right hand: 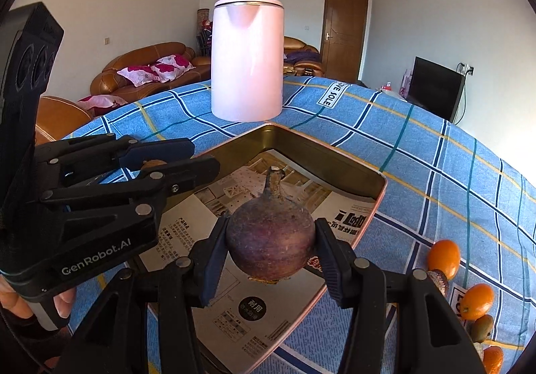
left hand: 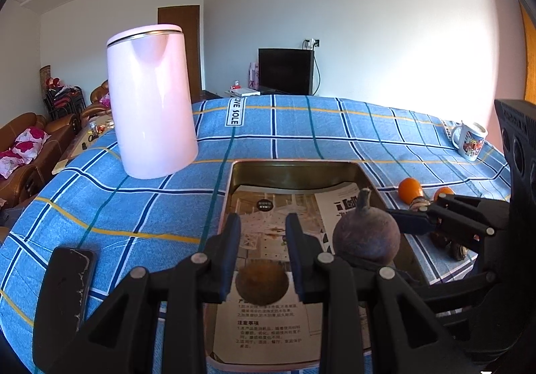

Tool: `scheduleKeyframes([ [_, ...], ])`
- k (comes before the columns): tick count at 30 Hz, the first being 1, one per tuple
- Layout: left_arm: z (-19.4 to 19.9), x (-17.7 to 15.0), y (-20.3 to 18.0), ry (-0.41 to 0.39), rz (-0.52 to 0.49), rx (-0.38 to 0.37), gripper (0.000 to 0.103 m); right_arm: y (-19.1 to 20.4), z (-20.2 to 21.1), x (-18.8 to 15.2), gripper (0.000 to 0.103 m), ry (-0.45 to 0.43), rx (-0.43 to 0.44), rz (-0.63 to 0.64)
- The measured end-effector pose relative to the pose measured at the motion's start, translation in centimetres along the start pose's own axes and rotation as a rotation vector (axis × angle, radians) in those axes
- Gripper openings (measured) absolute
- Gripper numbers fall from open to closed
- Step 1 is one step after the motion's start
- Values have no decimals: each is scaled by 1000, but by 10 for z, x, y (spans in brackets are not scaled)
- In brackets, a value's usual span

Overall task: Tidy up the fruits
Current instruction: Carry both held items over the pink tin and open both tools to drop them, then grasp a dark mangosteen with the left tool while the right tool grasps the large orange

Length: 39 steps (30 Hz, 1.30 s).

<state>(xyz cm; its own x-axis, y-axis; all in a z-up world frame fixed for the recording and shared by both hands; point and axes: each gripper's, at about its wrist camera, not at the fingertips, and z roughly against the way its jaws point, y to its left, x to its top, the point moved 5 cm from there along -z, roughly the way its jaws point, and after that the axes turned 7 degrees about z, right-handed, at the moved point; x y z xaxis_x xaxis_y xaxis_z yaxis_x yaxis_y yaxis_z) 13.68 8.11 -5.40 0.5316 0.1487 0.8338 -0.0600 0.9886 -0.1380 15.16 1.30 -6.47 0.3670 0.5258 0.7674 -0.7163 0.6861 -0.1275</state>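
Dark purple-brown round fruit (right hand: 270, 236) with a dried woody stem, dull rough skin, hanging just above the paper-lined metal tray (right hand: 375, 206), clamped between the pads of the right hand-held gripper (right hand: 270, 246). Over the near-right part of the tray in the left wrist view. Small fuzzy brown fruit (left hand: 262, 283) (kiwi maybe, can't swear to it) sitting between the fingers of the left hand-held gripper (left hand: 263, 248), jaws apart a bit; can't tell whether the pads actually touch it. Printed leaflets (left hand: 268, 323) lining the tray floor. Beyond the tray's far corner, a tall pale pink kettle (right hand: 247, 61) standing upright on the blue plaid tabletop (left hand: 134, 206). Off the tray's right side, several small oranges (right hand: 444, 258) mixed with brownish fruits. White printed mug (left hand: 469, 140) farther back on the right, dark phone (left hand: 65, 287) lying near the left edge.
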Motion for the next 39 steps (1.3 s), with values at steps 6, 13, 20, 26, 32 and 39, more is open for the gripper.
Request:
scheduleKeyframes([
  [6,19,6,0,-57,15,29,61,-6,16,-3,72,-44,0,-28],
  [13,48,12,-32,-131,-3,-19,75,-45,75,-38,72,-93,-114,-72],
  [20,47,-1,-98,-108,-87,-114,78,-110,130,-85,73,-81,-347,-134],
  [26,22,-24,-147,-21,-138,-179,78,-145,132,-115,73,-9,-378,-219],
  [32,7,-43,-175,52,-180,-203,78,-148,126,-131,73,34,-311,-261],
  [39,-3,-51,-194,101,-244,-210,78,-154,117,-137,64,68,-244,-309],
])
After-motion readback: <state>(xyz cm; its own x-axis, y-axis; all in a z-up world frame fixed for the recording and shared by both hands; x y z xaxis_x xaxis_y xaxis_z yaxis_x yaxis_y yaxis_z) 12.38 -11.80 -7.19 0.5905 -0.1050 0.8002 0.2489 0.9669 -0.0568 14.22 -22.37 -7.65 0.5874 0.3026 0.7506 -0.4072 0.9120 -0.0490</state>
